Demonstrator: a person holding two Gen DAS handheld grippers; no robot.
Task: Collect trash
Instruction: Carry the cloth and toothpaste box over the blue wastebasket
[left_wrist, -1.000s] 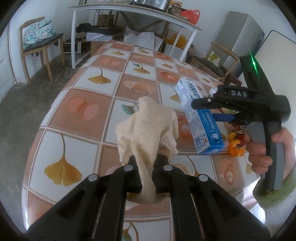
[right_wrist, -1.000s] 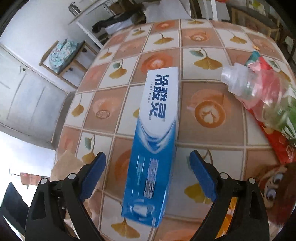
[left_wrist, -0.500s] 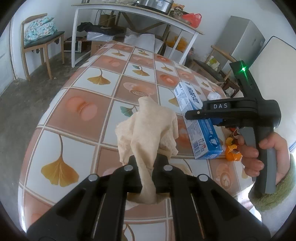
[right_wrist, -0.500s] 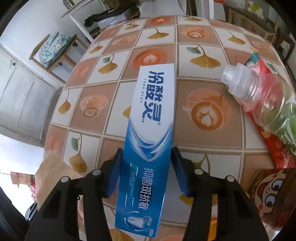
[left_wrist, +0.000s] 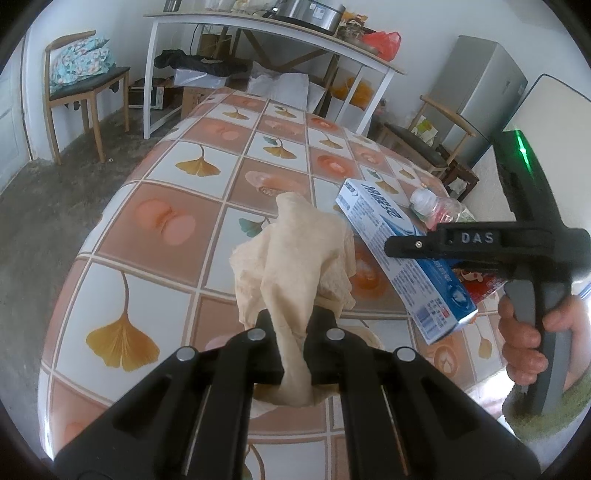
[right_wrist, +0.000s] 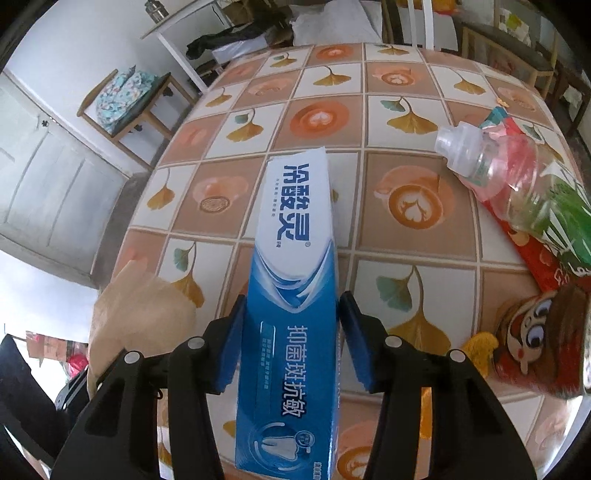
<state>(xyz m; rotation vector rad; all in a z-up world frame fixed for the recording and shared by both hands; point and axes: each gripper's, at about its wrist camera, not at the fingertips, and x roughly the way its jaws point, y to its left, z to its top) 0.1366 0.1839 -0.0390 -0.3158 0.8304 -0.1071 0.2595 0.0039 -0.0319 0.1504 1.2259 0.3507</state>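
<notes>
- While the toothpaste box (right_wrist: 295, 295) sits clamped between the blue pads (right_wrist: 231, 350) of the right gripper (right_wrist: 291, 343), its jaws have just been closing onto its two long sides; the box appears raised off the tablecloth (right_wrist: 406, 147), its far end pointing away over the table.
- Beside the box, on its left, the left gripper (left_wrist: 293, 332) is pinched fully together on a crumpled beige paper bag (left_wrist: 295, 258), which stands up from the jaws above the tablecloth.
- Seen from the left wrist, the box (left_wrist: 402, 254) is tilted in the air just right of the bag, with the right gripper's black body across it and a hand (left_wrist: 532, 332) on the grey handle.
- To the right of the box, a clear plastic bottle (right_wrist: 517, 184) with a white cap lies on its side on the table, resting partly on a red wrapper (right_wrist: 543, 266).
- Nearer than the bottle, still right of the box, lies a cartoon-face packet (right_wrist: 532, 332) with something yellow-orange at its edge.
- My reading of progress: two pieces of trash are in hand but not yet dropped anywhere; I judge that the bag is meant to receive the rest, though its mouth is not visible.
- Left to do, as far as can be seen: deposit the box, then gather the bottle, the wrapper and the packet. No bin appears in either view.
</notes>
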